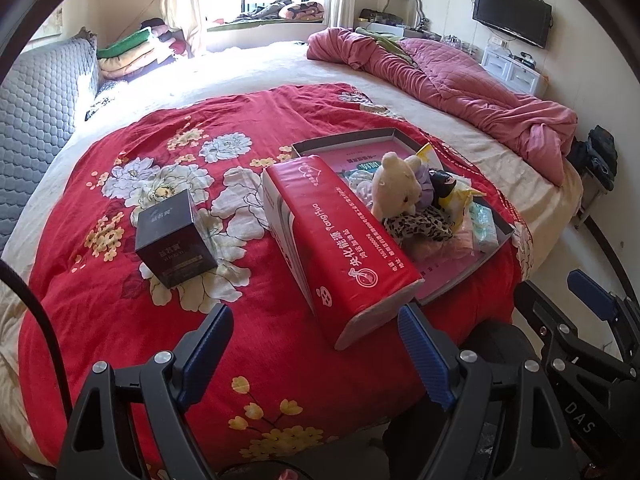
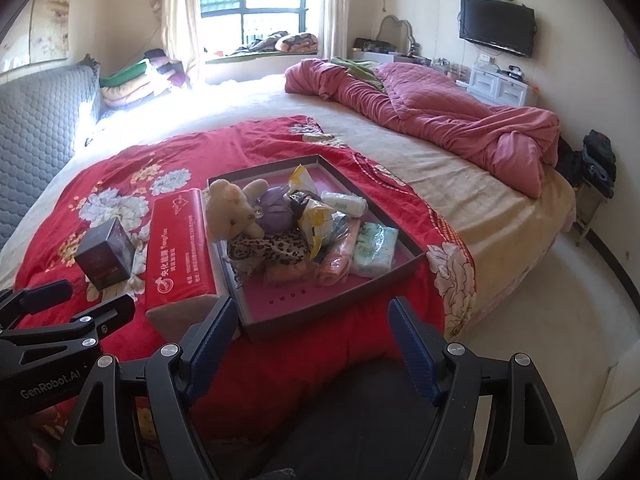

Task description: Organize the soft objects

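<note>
Two grippers hung low over the near edge of the bed, and we saw both with their blue pads spread wide and nothing between them. Our left gripper [image 1: 316, 344] sat just short of the red tissue pack [image 1: 340, 240], whose near grey end pointed between its fingers without touching them. Our right gripper [image 2: 314, 334] faced the near corner of the shallow tray [image 2: 416, 258], with its left pad just beside that corner and the tissue pack's end.

We found the soft things heaped in the tray: a cream plush bear [image 2: 234, 210] leaning at the tray's left wall, a purple plush [image 2: 274, 210] behind it, a leopard-print cloth [image 2: 272, 248] in front, a yellow-and-white packet [image 2: 314, 216], and a pale green wipes pack [image 2: 374, 250] toward the right wall. The tissue pack lay along the tray's left side, touching it. A dark box [image 1: 174, 238] stood upright by itself, well apart to the left on the red floral quilt [image 1: 120, 320].

We noted open quilt between the dark box and the tissue pack, and more in front of the left gripper. The tray's right wall lay near the quilt's right border, beyond which the cream sheet ran to a bunched pink comforter [image 2: 440, 108].
</note>
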Demonstrator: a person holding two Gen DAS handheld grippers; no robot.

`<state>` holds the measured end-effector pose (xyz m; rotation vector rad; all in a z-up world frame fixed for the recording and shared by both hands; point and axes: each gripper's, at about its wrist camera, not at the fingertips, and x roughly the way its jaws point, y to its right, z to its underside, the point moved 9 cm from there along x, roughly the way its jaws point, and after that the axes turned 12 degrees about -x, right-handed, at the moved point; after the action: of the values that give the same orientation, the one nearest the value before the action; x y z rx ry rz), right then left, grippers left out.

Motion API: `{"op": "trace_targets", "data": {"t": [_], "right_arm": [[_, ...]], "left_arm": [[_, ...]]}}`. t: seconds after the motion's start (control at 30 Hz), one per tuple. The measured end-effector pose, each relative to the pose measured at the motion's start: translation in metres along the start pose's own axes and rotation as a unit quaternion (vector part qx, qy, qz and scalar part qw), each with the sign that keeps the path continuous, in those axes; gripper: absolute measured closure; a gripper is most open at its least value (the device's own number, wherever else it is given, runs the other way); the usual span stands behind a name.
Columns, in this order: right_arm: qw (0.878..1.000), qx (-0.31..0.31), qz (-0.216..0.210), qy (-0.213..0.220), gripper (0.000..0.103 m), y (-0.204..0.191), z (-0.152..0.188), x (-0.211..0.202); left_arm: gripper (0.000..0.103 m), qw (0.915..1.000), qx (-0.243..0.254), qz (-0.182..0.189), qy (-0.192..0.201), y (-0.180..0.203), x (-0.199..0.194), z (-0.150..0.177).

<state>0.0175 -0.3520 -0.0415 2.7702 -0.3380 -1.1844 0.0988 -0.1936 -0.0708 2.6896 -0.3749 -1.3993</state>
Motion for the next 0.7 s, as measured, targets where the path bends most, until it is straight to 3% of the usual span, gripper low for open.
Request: {"op": "trace_targets", "data": {"t": [0.7], "right_arm": [[1.0,0.01,-0.008,-0.007,0.024,-0.0017,0.0045,0.0062]], "left_arm": [[0.019,0.9999,0.007,-0.007,-0.009,0.0039,0.0051,0.0055]]}}
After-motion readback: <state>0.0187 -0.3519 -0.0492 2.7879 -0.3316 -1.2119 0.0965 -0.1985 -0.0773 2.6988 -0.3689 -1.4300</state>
